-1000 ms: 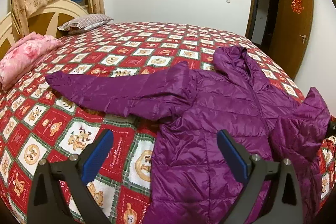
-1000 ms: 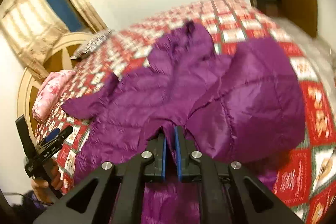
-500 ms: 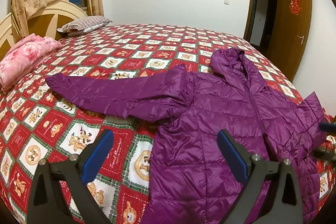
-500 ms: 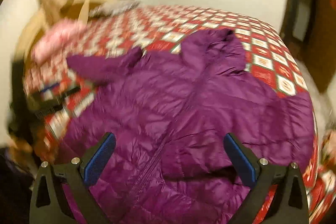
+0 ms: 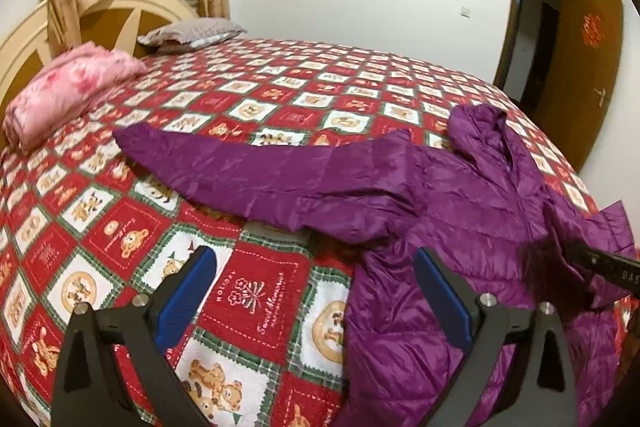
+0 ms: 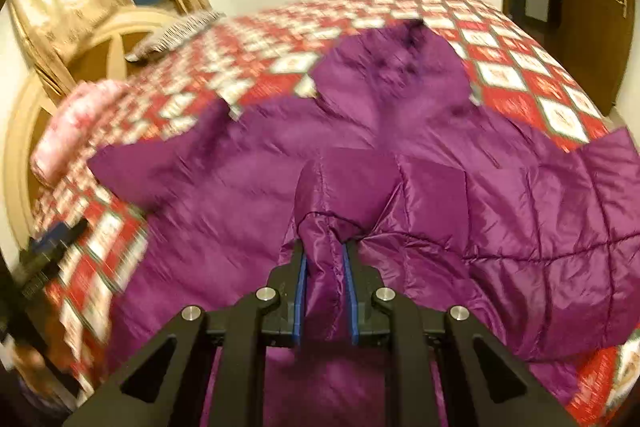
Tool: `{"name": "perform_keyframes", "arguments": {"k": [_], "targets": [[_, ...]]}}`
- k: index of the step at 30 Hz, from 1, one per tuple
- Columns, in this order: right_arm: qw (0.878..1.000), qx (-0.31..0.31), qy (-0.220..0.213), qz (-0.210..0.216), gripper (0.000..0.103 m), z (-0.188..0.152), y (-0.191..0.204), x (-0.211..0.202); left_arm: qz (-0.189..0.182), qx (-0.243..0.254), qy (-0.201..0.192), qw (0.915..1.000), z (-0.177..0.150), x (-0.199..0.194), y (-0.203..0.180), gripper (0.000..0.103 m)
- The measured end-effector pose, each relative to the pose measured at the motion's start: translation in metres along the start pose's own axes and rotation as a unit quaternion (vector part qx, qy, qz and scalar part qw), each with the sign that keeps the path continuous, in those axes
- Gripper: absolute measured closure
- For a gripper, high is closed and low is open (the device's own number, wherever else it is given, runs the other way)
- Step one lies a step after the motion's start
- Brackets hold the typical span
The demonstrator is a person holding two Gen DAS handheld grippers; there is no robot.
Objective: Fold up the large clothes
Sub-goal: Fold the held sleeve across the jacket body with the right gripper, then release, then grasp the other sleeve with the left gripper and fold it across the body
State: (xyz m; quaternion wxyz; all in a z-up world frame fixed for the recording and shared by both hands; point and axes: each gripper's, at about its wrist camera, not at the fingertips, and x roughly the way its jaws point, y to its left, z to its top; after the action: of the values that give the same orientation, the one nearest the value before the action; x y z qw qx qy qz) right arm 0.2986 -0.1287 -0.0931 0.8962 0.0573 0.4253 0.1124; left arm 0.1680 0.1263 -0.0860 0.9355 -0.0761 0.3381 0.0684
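A purple quilted hooded jacket lies front up on the bed. Its left sleeve stretches flat toward the headboard. My left gripper is open and empty above the bedspread, with the jacket's lower left side under its right finger. My right gripper is shut on a bunched fold of the jacket, which looks like the right sleeve's cuff, pulled over the jacket's body. The right gripper also shows at the right edge of the left wrist view.
The bed has a red checked bedspread with bear prints. A folded pink blanket and a grey pillow lie by the headboard. A brown door stands open at the right. The white wall is behind.
My right gripper let go of the jacket, opened wide, then shut on a fold of the sleeve. My left gripper drifted left, staying open.
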Motion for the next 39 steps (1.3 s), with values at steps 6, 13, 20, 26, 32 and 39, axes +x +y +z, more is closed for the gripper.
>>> {"name": "perform_keyframes", "arguments": {"k": [6,13,20,26,32,39], "targets": [[0.997,-0.004,0.021,0.068,0.087,0.014,0.048,0.058,0.017,0.008,-0.010,0.9998,0.002,0.001,0.007,0.002],[0.984,0.042,0.026,0.174,0.030,-0.001,0.073,0.090,0.025,0.012,-0.005,0.9996,0.002,0.010,0.010,0.002],[0.994,0.040,-0.059,0.082,0.030,0.011,0.026,0.012,0.041,0.010,-0.008,0.9991,0.004,0.018,0.017,0.002],[0.986,0.078,-0.094,-0.115,0.030,-0.001,-0.061,-0.025,0.099,-0.022,-0.017,0.9947,0.016,0.034,0.048,0.002],[0.974,0.155,-0.069,-0.149,0.030,-0.024,-0.113,-0.002,0.130,-0.049,-0.017,0.9902,0.025,0.040,0.066,0.002],[0.977,0.129,-0.048,-0.161,0.030,-0.030,-0.117,0.011,0.079,0.017,-0.020,0.9965,0.027,0.042,0.000,0.002]]}}
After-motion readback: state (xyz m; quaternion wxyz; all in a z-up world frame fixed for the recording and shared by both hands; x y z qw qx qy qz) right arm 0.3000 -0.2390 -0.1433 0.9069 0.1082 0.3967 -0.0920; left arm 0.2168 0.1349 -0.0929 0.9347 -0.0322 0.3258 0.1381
